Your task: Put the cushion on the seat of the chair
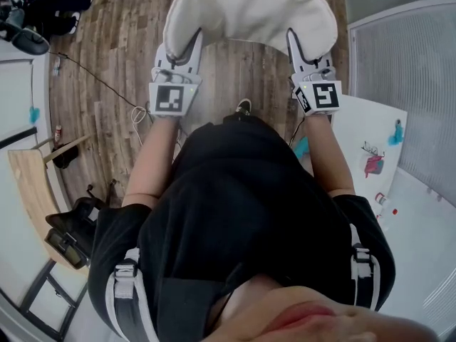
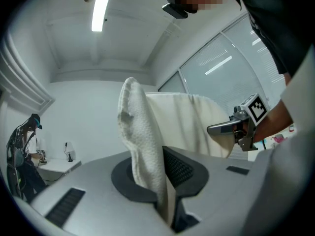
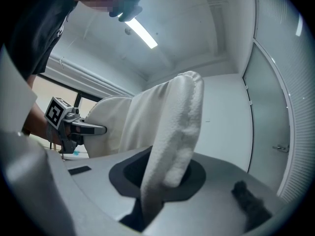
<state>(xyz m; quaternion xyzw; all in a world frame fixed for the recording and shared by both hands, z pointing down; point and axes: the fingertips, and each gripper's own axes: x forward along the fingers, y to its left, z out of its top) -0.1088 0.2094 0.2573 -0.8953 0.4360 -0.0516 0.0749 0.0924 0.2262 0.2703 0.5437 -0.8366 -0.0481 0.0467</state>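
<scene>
I hold a cream, towel-textured cushion (image 1: pixel 249 9) out in front of the person's body, above a wooden floor. My left gripper (image 1: pixel 191 47) is shut on its left edge and my right gripper (image 1: pixel 295 43) is shut on its right edge. In the left gripper view the cushion (image 2: pixel 140 132) rises from between my jaws (image 2: pixel 166 191), and the right gripper (image 2: pixel 224 128) shows across it. In the right gripper view the cushion (image 3: pixel 172 132) stands pinched in my jaws (image 3: pixel 147 200), with the left gripper (image 3: pixel 91 130) beyond. No chair seat is clearly in view.
A white table (image 1: pixel 370 130) with small coloured items stands at the right, beside a frosted partition (image 1: pixel 406 55). At the left are a wooden tabletop (image 1: pixel 32 184) and a dark object (image 1: pixel 71 234). A cable (image 1: pixel 92 77) trails over the floor.
</scene>
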